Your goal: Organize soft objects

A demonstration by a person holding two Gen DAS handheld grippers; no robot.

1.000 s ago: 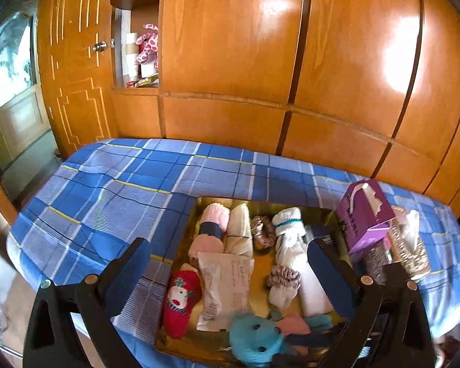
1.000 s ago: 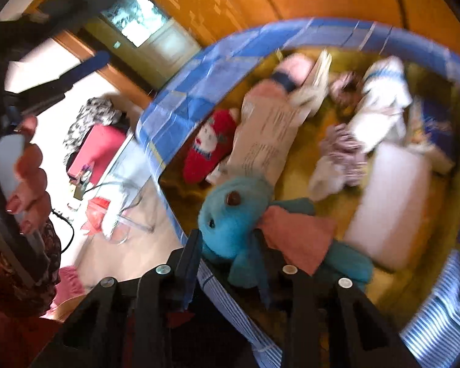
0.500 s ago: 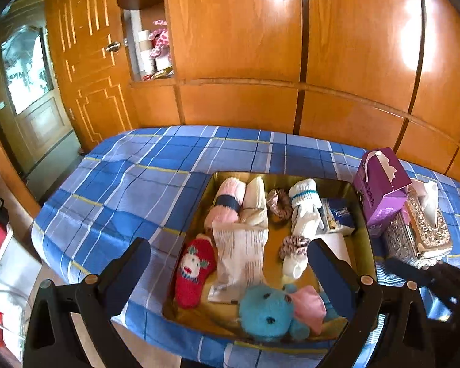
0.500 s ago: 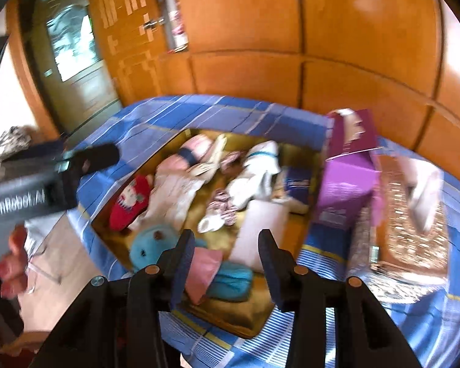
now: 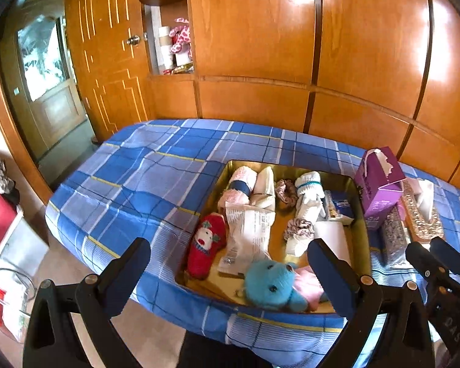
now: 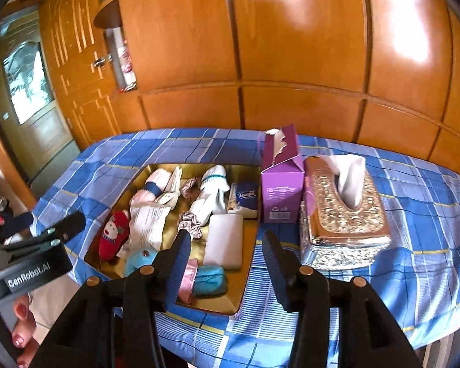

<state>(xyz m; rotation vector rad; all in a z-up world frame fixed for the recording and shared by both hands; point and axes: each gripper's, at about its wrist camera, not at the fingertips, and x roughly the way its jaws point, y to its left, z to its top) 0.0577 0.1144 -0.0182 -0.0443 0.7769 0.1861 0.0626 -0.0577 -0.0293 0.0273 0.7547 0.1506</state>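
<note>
Gold-coloured tray [image 5: 362, 214] is sitting on the blue plaid bed [image 5: 156, 184], carrying the turquoise plush bear [image 5: 271, 285] at its near edge. We are holding the left gripper [image 5: 228, 263] wide and empty; our right gripper [image 6: 225, 260] is opening, nothing between its jaws.

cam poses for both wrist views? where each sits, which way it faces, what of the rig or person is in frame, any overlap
Left wrist: on the left claw, angled down over the bed's near left edge at the gold tray and wardrobe wall; its own open fingers show, the right claw at right.
Right wrist: on the right claw, further right, angled down at tray and silver tissue box; jaws opening, nothing between; left claw and a hand at left.
Shared: tray, blue teddy, purple box.
</note>
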